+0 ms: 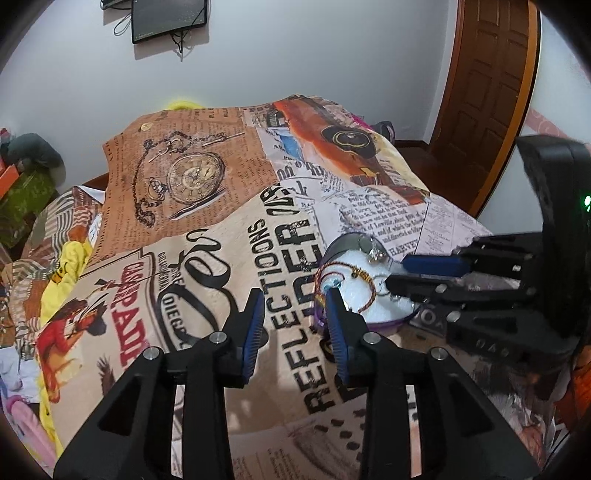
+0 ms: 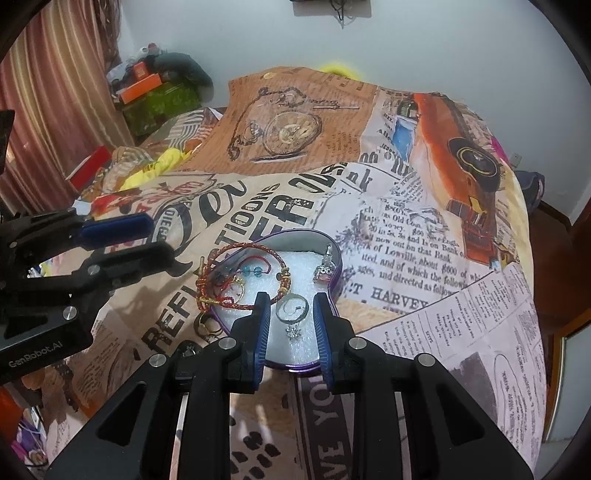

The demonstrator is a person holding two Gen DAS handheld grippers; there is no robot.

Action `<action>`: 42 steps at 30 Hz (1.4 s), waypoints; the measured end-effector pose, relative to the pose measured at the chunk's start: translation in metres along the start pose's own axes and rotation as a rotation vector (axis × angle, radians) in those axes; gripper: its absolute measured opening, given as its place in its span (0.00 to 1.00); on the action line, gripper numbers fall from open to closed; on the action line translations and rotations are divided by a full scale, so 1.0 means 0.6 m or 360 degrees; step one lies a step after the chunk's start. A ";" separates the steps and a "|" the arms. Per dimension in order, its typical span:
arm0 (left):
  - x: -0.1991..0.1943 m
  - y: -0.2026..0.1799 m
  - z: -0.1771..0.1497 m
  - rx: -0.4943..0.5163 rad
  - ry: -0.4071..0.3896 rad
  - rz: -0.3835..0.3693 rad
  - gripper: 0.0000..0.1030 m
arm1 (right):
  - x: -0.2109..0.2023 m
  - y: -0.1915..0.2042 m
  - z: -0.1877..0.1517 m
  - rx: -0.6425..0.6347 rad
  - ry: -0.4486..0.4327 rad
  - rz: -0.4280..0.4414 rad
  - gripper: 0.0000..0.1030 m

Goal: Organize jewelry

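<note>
A purple heart-shaped box (image 2: 334, 258) with white foam lining lies on the printed bedspread; it also shows in the left wrist view (image 1: 376, 325). Inside lie a red-gold braided bracelet (image 2: 236, 306), a blue-bead thread (image 2: 253, 272), a silver spiral ring (image 2: 293, 308) with a small star charm (image 2: 293, 332), and a silver pendant (image 2: 325, 267). A gold ring (image 2: 205, 326) lies on the cloth just left of the box. My right gripper (image 2: 290, 306) is open, its fingers straddling the silver ring. My left gripper (image 1: 295, 302) is open and empty, just left of the box.
The bedspread (image 1: 207, 229) covers the bed, rumpled at the left with yellow cloth (image 1: 70, 266). Cluttered boxes (image 2: 147, 92) stand at the far left by a curtain. A wooden door (image 1: 484, 92) is at the right, a monitor (image 1: 168, 18) on the wall.
</note>
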State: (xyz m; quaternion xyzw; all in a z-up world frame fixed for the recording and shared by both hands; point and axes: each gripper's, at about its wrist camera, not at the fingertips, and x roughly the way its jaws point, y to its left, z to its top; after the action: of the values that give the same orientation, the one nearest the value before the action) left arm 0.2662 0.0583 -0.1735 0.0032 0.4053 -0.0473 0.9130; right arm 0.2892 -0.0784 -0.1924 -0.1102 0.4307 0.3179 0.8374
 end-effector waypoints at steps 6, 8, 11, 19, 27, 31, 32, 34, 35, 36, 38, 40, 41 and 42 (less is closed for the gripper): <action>0.002 0.004 -0.019 0.0009 0.0064 0.0002 0.34 | -0.023 -0.003 -0.004 0.0023 -0.0031 -0.0016 0.26; 0.009 0.000 -0.030 0.0006 0.0112 -0.0032 0.34 | -0.029 -0.003 -0.008 0.0034 -0.0038 -0.0024 0.31; 0.023 -0.012 -0.044 0.0033 0.0169 -0.0063 0.34 | -0.037 -0.004 -0.014 0.0057 -0.0053 -0.0033 0.36; 0.050 -0.041 -0.049 0.0093 0.0222 -0.0126 0.34 | -0.045 -0.012 -0.026 0.0096 -0.0055 -0.0033 0.36; 0.084 -0.034 -0.049 0.0047 0.0269 -0.0147 0.28 | -0.049 -0.014 -0.034 0.0105 -0.0072 -0.0030 0.36; 0.092 -0.038 -0.050 0.0087 0.0273 -0.0143 0.17 | -0.052 -0.012 -0.038 0.0110 -0.0072 -0.0022 0.36; 0.093 -0.039 -0.051 0.0097 0.0273 -0.0137 0.17 | -0.052 -0.011 -0.040 0.0112 -0.0071 -0.0019 0.36; 0.091 -0.041 -0.051 0.0110 0.0261 -0.0130 0.17 | -0.054 -0.009 -0.045 0.0118 -0.0065 -0.0014 0.36; 0.090 -0.041 -0.052 0.0109 0.0258 -0.0132 0.17 | -0.054 -0.008 -0.047 0.0119 -0.0060 -0.0009 0.36; 0.088 -0.040 -0.052 0.0105 0.0256 -0.0136 0.17 | -0.054 -0.007 -0.049 0.0120 -0.0054 -0.0004 0.36; 0.078 -0.034 -0.053 0.0088 0.0243 -0.0134 0.17 | -0.053 0.000 -0.057 0.0111 -0.0036 0.0002 0.36; 0.063 -0.027 -0.057 0.0066 0.0221 -0.0132 0.17 | -0.050 0.010 -0.061 0.0093 -0.0018 0.0003 0.36; 0.056 -0.023 -0.058 0.0055 0.0208 -0.0128 0.17 | -0.048 0.014 -0.063 0.0088 -0.0011 0.0009 0.36; 0.050 -0.019 -0.060 0.0046 0.0197 -0.0124 0.17 | -0.045 0.020 -0.064 0.0079 -0.0001 0.0022 0.36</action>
State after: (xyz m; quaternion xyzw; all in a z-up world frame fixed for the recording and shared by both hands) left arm 0.2585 0.0461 -0.2191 0.0035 0.4601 -0.0884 0.8834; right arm 0.2450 -0.0987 -0.1931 -0.0862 0.4391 0.3130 0.8377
